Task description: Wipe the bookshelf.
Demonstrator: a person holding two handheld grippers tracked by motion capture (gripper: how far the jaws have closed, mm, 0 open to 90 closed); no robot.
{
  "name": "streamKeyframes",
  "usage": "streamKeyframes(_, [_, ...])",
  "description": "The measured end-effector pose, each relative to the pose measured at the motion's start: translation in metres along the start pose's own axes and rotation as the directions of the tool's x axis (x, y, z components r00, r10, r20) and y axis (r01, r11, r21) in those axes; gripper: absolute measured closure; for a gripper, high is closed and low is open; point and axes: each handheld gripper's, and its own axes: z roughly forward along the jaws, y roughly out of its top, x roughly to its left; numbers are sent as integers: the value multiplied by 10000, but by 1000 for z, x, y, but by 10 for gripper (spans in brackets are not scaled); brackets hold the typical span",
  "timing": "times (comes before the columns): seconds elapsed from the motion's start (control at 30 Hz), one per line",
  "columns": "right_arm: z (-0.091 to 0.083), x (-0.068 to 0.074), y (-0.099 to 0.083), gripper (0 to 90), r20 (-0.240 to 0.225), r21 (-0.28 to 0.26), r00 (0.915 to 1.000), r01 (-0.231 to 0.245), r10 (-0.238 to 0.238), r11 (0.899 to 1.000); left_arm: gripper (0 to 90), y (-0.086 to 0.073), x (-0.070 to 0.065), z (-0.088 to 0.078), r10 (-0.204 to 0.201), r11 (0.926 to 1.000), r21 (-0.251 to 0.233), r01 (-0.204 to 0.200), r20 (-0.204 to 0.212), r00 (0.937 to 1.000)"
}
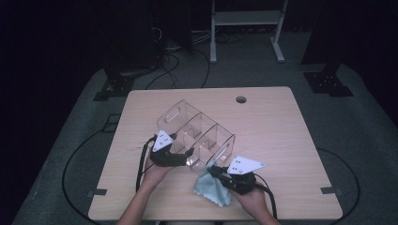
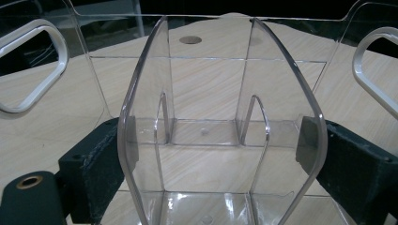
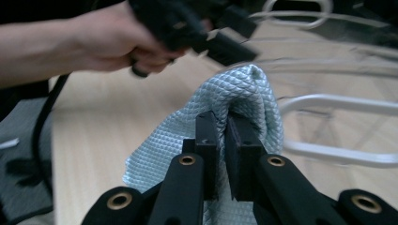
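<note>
We see left claw (image 2: 216,154) clamping clear organizer (image 1: 197,133) | right claw (image 3: 224,140) pinching cloth (image 3: 244,93) at 5 o'clock | wooden counter (image 1: 272,126), dark room

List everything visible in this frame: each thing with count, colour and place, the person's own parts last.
organiser: one, clear plastic with dividers and cut-out handles, mid-table, tilted
cloth: one, pale blue, near table edge, beside the organiser
table: one, light wood, with a round hole at the far side
stand: one, white, on the floor behind
left gripper: one, black, clamped across the organiser's wall
right gripper: one, black, shut on the cloth
hands: two, at the near edge
</note>
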Motion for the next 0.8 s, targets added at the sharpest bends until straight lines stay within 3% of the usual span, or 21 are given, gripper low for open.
streamKeyframes(0.07, [-5, -9, 1, 838, 114, -126, 9993, -347, 348, 9993, 91, 0, -1, 1, 9, 10000, -13, -9, -17, 10000])
streamKeyframes(0.17, [-4, -6, 0, 837, 138, -137, 9994, -321, 323, 9994, 91, 0, -1, 1, -7, 10000, -14, 7, -20, 10000])
streamKeyframes(0.23, [1, 3, -1, 837, -81, -1, 10000, -3, 3, 10000, 91, 0, 0, 0, -48, 10000, 13, 48, -3, 10000])
streamKeyframes(0.3, [1, 2, 0, 837, -62, 45, 10000, 59, -58, 10000, 92, 0, 0, 0, -30, 10000, 14, 30, 8, 10000])
streamKeyframes(0.47, [-6, -11, 0, 837, 199, -145, 9991, -382, 385, 9992, 91, 0, -2, 1, -20, 10000, -40, 20, -29, 10000])
streamKeyframes(0.63, [-2, 2, 1, 837, 13, -134, 9999, -119, 119, 9998, 91, 0, -1, 0, -48, 10000, -10, 48, 29, 10000])
streamKeyframes(0.8, [-5, -3, 1, 838, 246, -139, 9996, -99, 102, 9999, 92, 0, -1, 0, 33, 10000, -6, -33, 39, 10000])
